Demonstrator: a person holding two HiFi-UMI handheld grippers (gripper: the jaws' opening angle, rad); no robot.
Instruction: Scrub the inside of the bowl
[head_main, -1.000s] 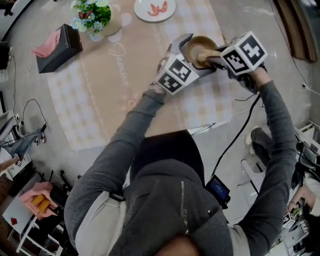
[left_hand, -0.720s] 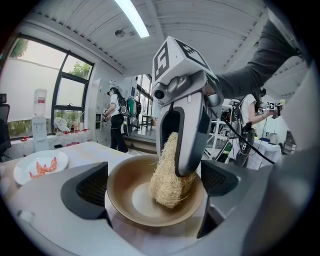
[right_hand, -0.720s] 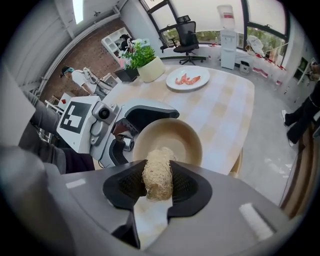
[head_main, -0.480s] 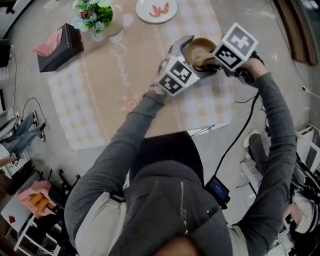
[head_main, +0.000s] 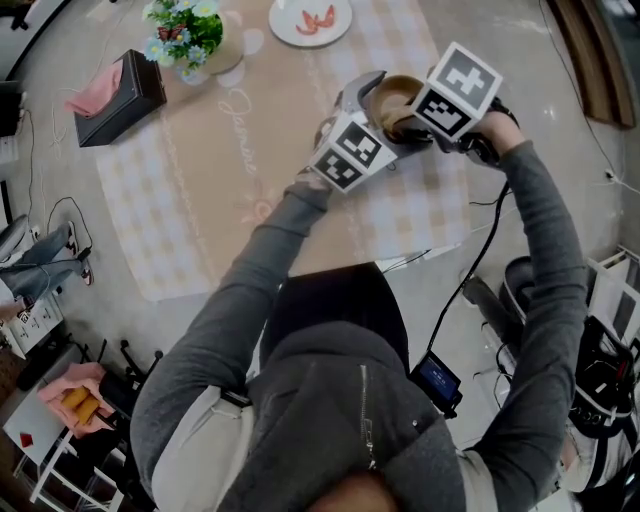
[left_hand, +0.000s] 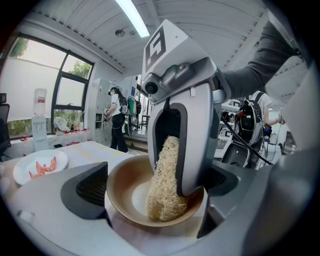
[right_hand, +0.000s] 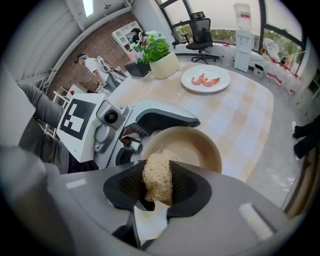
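One tan bowl (left_hand: 124, 186), paler centre, straw-coloured fibrous scrubber (left_hand: 164, 190) inside, perhaps touching

We look from the person's head, high up and steeply down past the hood and sleeves onto the clothed table (head_main: 200, 190). The left gripper (head_main: 372, 100) and right gripper (head_main: 405, 122) meet near the top edge. The left gripper view sits low and close behind its jaws, facing nearly level across the bowl (left_hand: 125, 186) toward windows. The right gripper view looks down along its jaws, close over the loofah scrubber (right_hand: 157, 182). All three views share the bowl and the plate (right_hand: 205, 79), and each gripper view catches the other gripper.
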